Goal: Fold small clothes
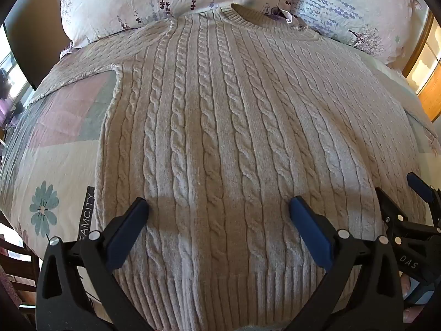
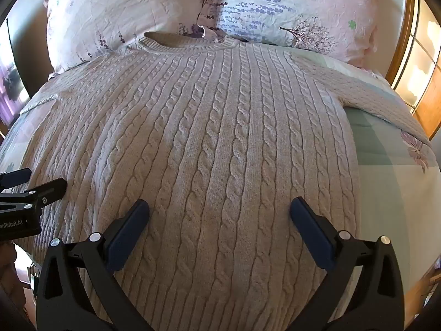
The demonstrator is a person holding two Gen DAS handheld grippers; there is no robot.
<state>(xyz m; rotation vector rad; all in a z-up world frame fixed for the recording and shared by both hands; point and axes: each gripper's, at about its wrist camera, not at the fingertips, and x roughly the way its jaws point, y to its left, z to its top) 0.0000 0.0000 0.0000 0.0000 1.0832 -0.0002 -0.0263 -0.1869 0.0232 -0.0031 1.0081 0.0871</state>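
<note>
ok: cable-knit sweater (image 1: pixel 220 138) flat on bed (image 1: pixel 55 143), collar at pillows (image 2: pixel 124 13). left gripper (image 1: pixel 219 209), right gripper (image 2: pixel 219 209) wide open, holding nothing, above hem.

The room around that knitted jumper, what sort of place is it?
Most likely a bedroom: the cream cable-knit sweater lies spread flat on a pastel patchwork bedspread, with two pink floral pillows at its collar end.

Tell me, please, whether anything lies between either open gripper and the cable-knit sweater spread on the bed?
Nothing visible does. The left gripper and right gripper both hang open directly over the sweater near its hem, with only bare knit between their fingers. The pillows sit beyond the collar.
</note>
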